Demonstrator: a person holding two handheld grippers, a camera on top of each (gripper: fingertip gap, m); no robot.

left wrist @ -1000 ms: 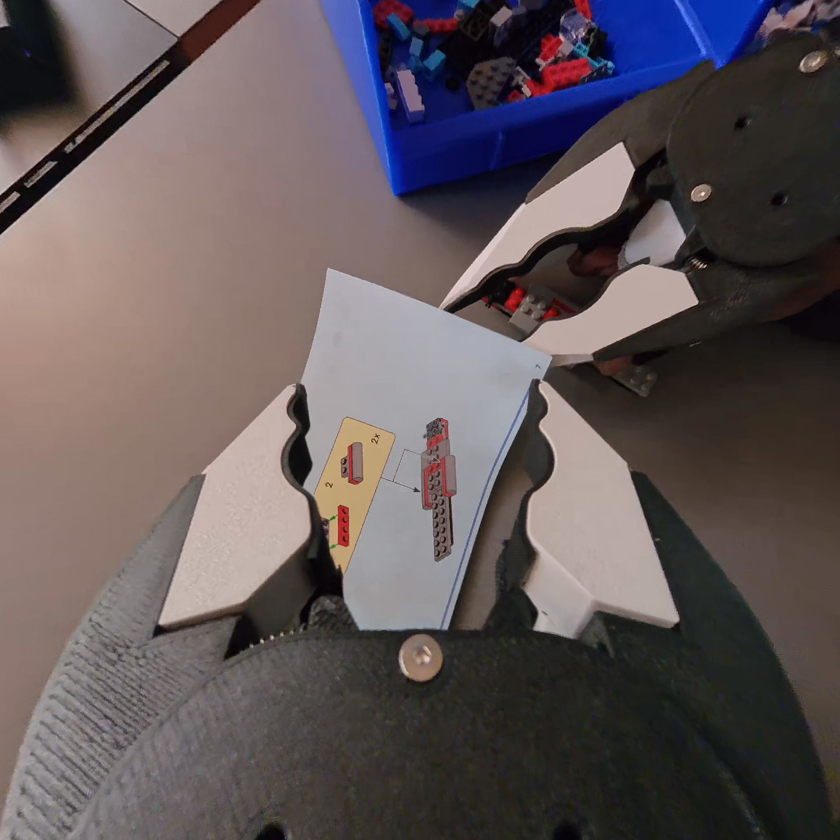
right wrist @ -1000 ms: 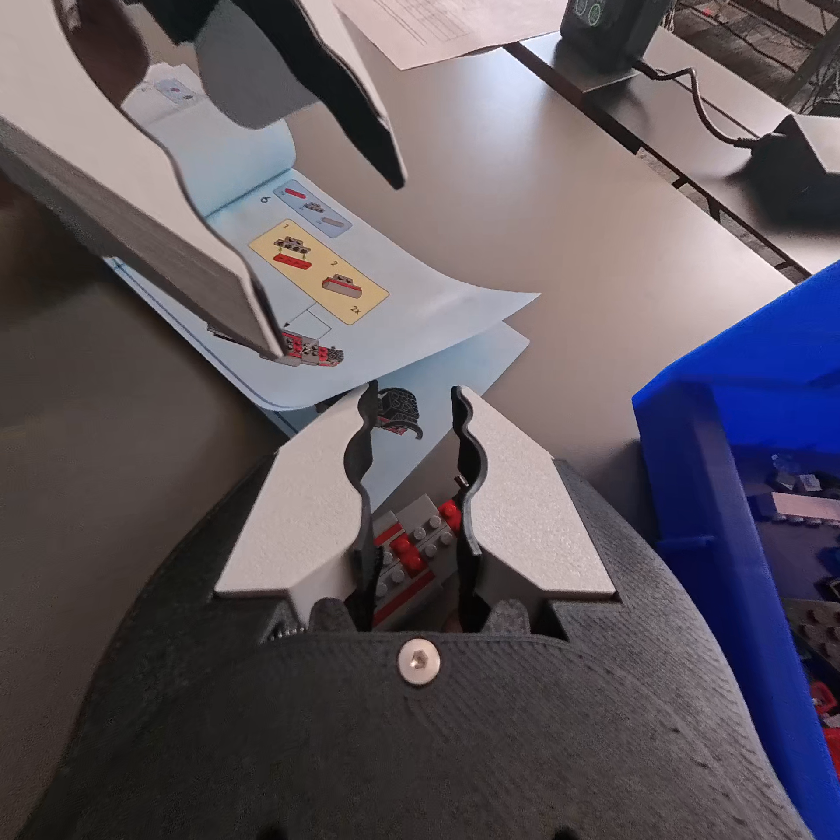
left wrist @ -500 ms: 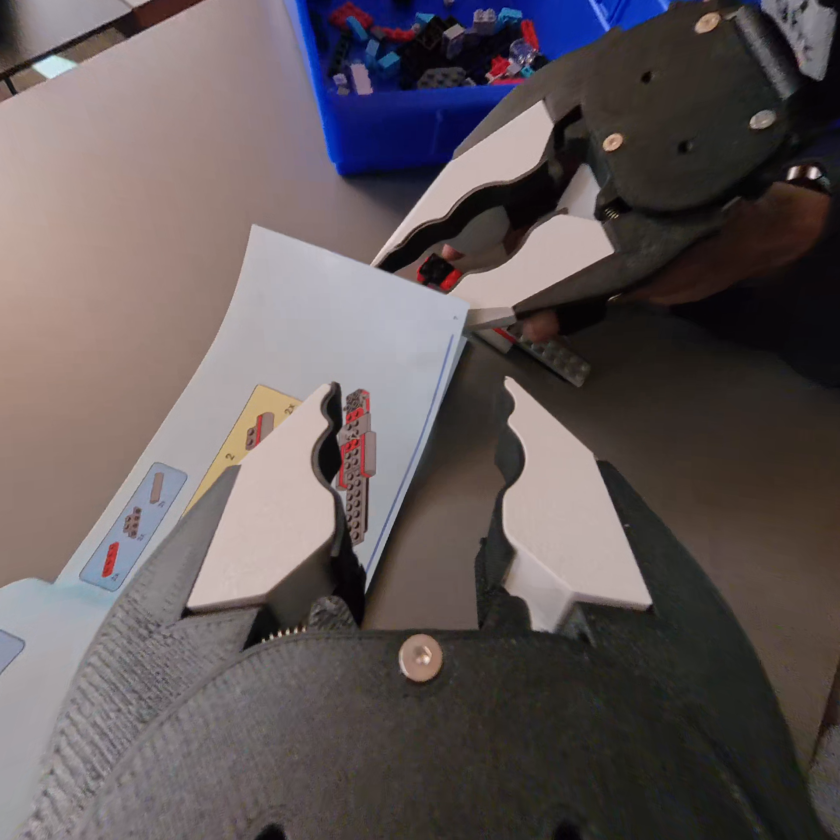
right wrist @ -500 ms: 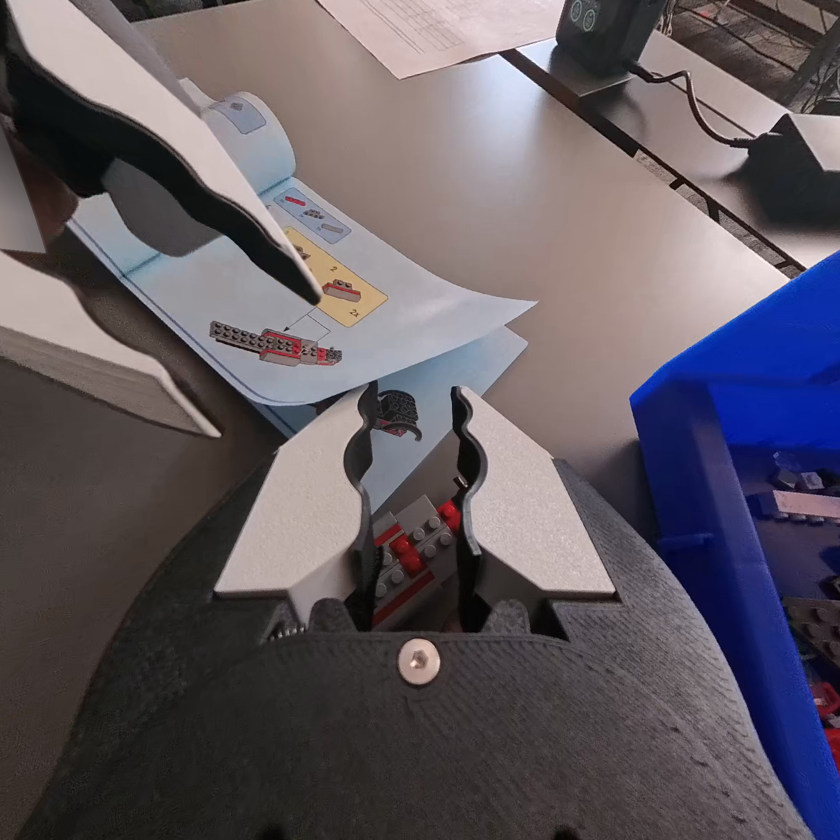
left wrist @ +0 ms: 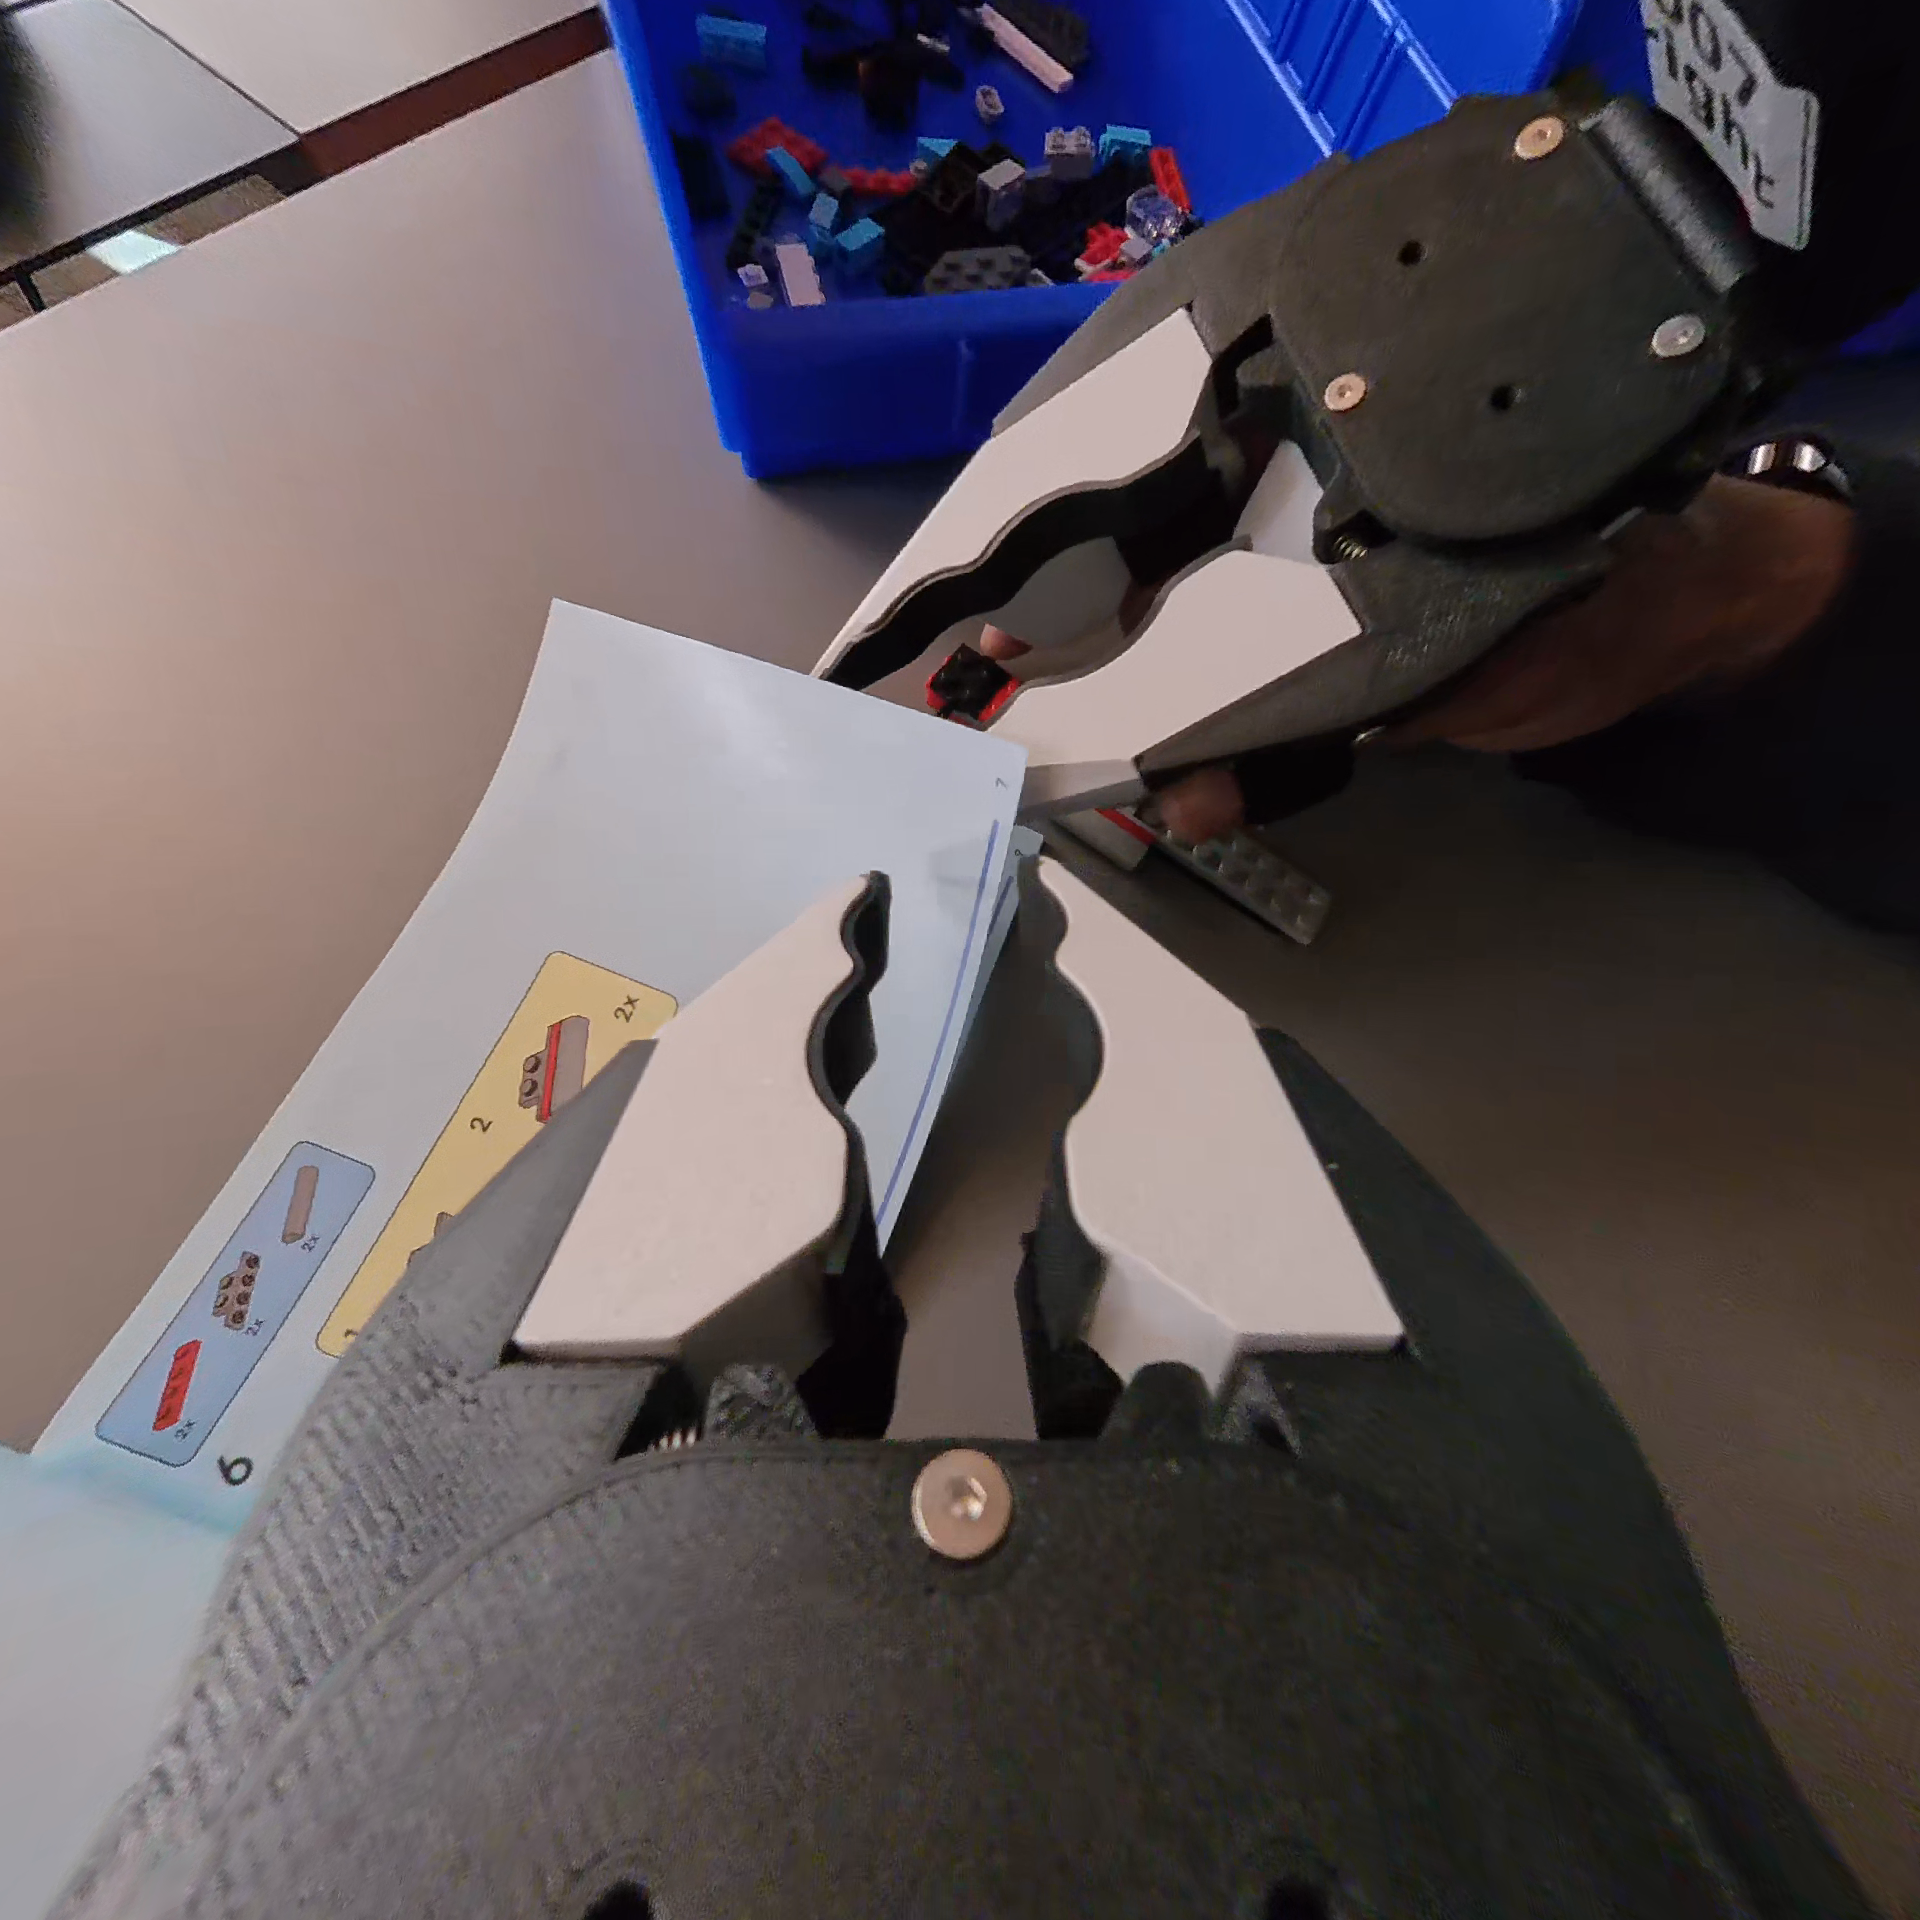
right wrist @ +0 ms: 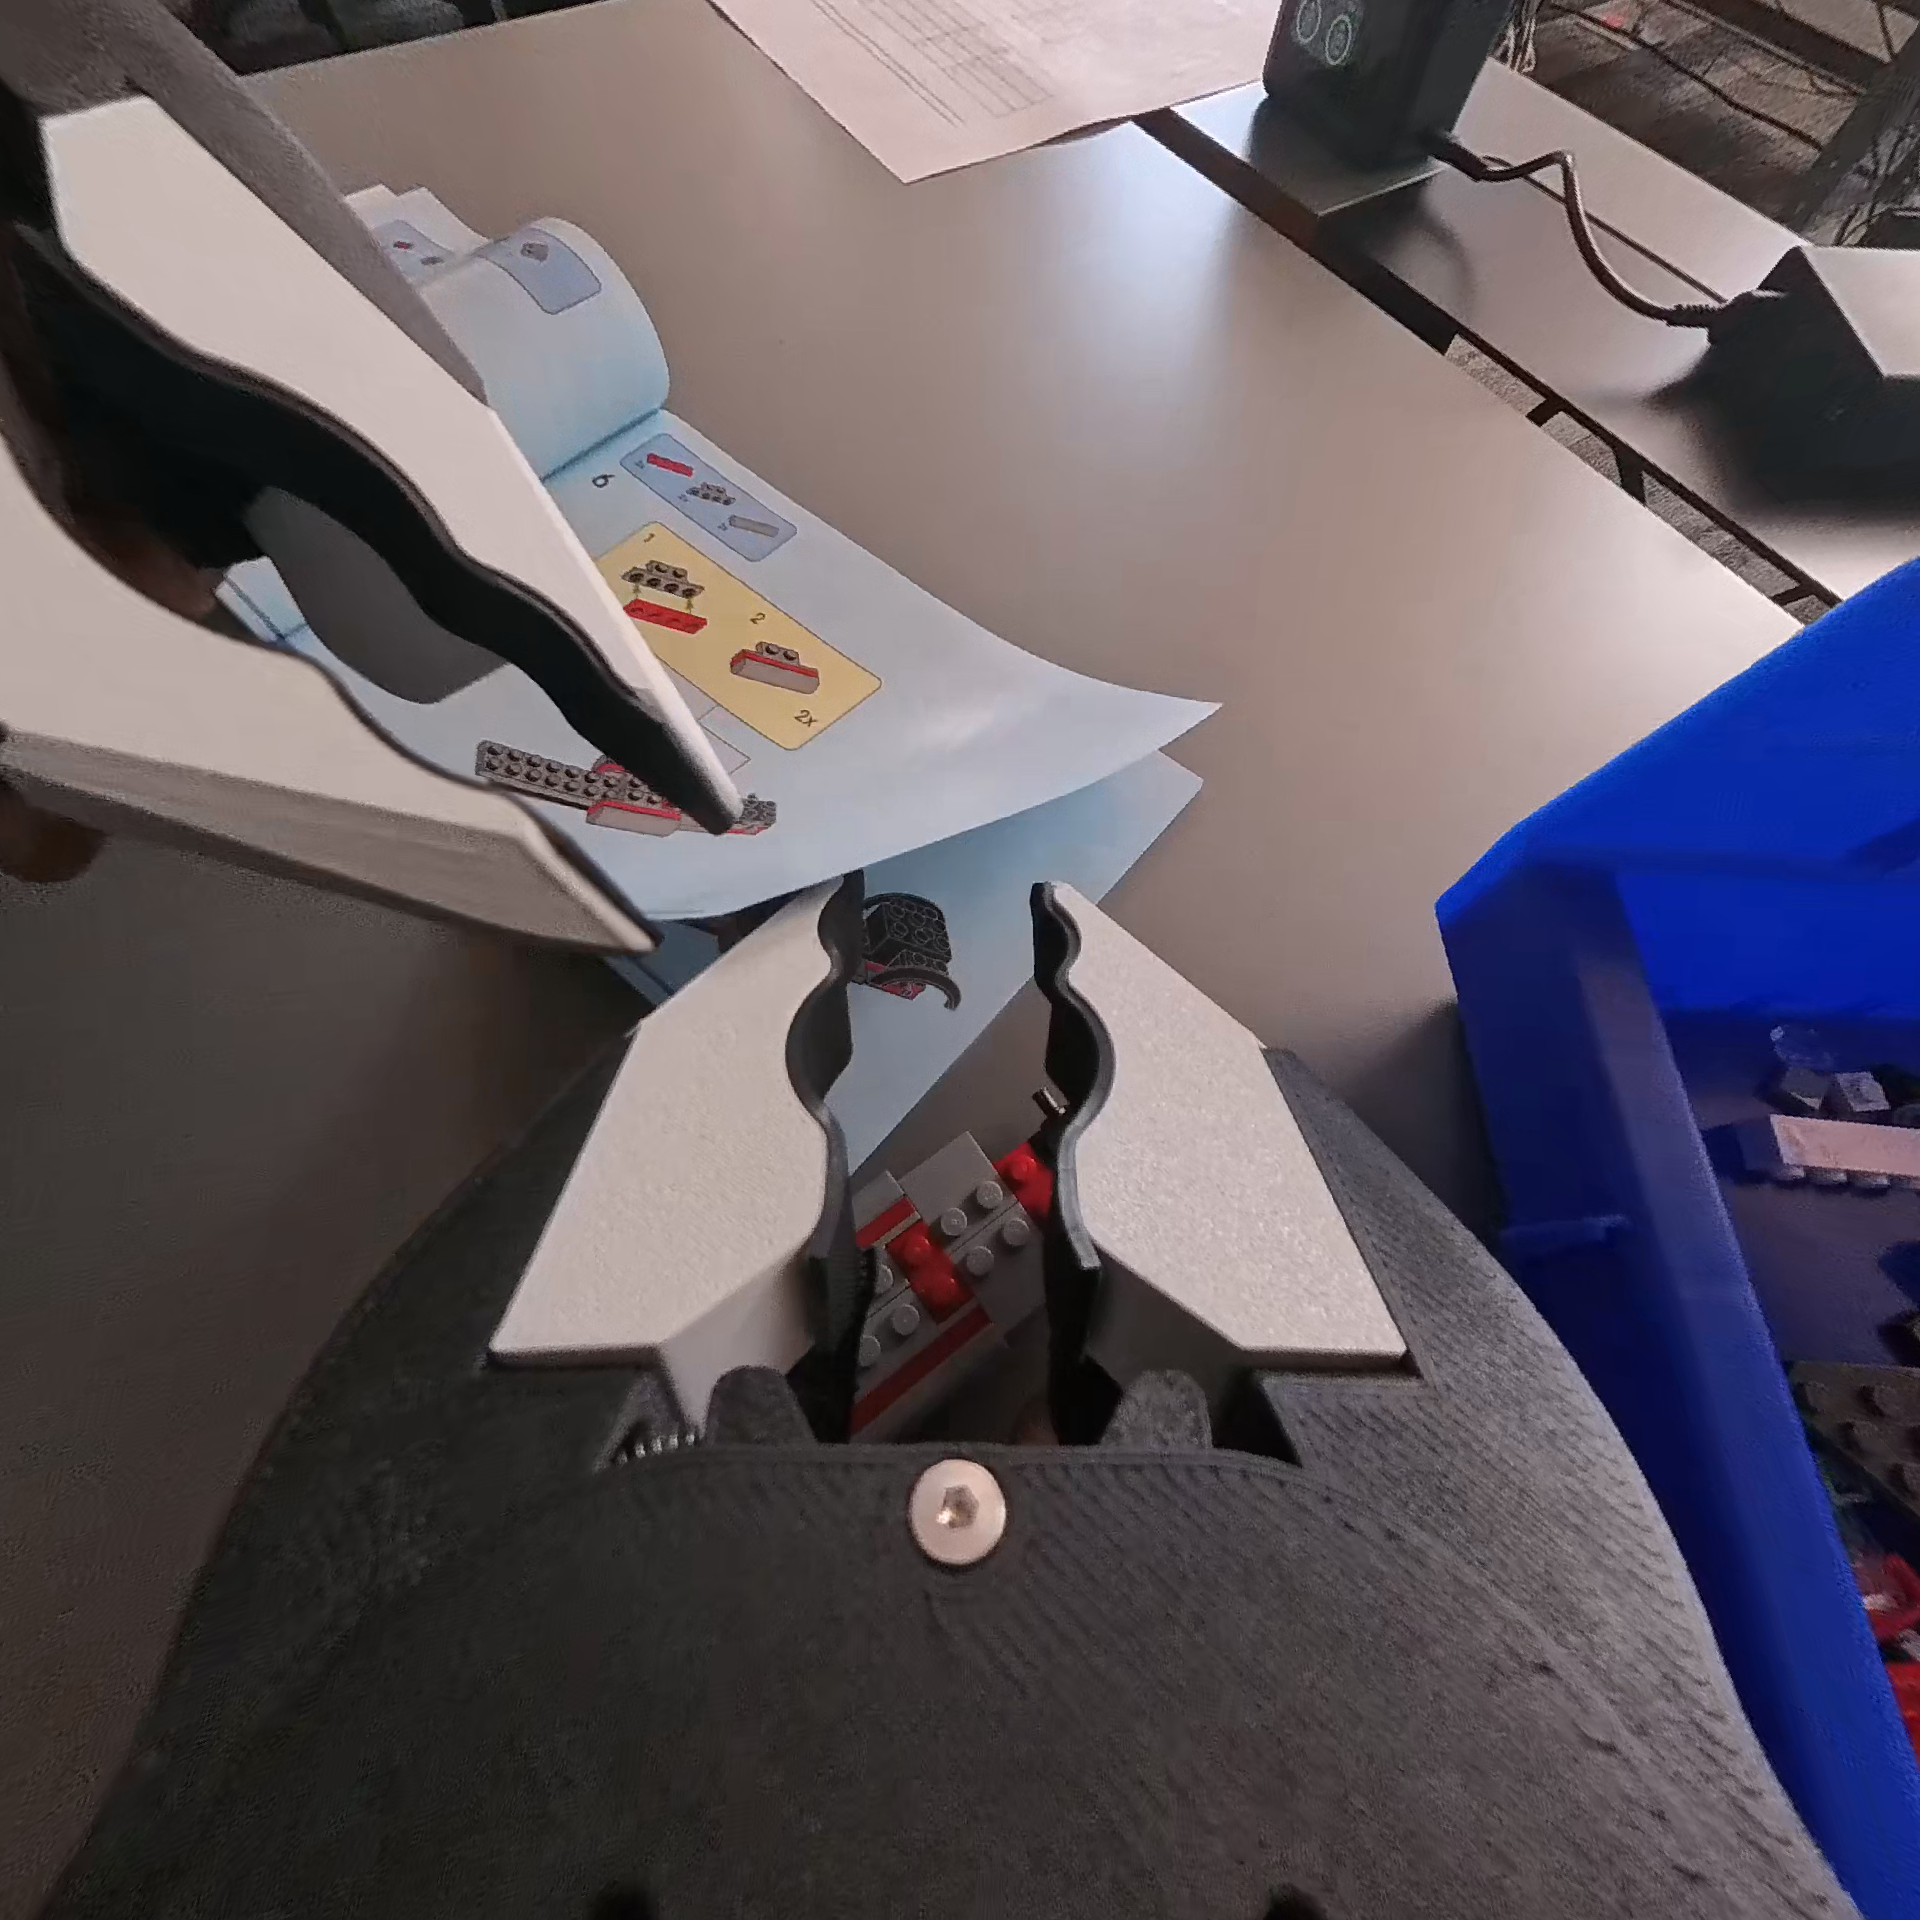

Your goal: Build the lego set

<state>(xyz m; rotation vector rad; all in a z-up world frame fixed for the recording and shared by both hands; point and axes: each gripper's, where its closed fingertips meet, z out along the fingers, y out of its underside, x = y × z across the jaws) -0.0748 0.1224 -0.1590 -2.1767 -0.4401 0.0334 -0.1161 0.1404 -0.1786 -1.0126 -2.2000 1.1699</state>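
The light blue instruction booklet (left wrist: pixel 727 831) lies open on the dark table, its top page curling up. My left gripper (left wrist: pixel 956 883) is open with a narrow gap. The page's right edge runs between its fingers, the left finger over the page. It also shows in the right wrist view (right wrist: pixel 681 883), one tip on the page's drawing. My right gripper (right wrist: pixel 945 904) is shut on a grey and red lego assembly (right wrist: pixel 935 1247), held deep between the fingers. In the left wrist view the right gripper (left wrist: pixel 935 727) sits at the page's far corner, and the assembly's grey plate (left wrist: pixel 1247 883) sticks out under it.
A blue bin (left wrist: pixel 852 395) with several loose bricks (left wrist: pixel 935 208) stands behind the booklet, and close on the right in the right wrist view (right wrist: pixel 1558 1039). A white sheet (right wrist: pixel 987 73) and a black device with a cable (right wrist: pixel 1361 83) lie at the far table edge.
My left gripper has shifted right to the page's edge and its fingers have narrowed. The right gripper has stayed put, still shut on the assembly.
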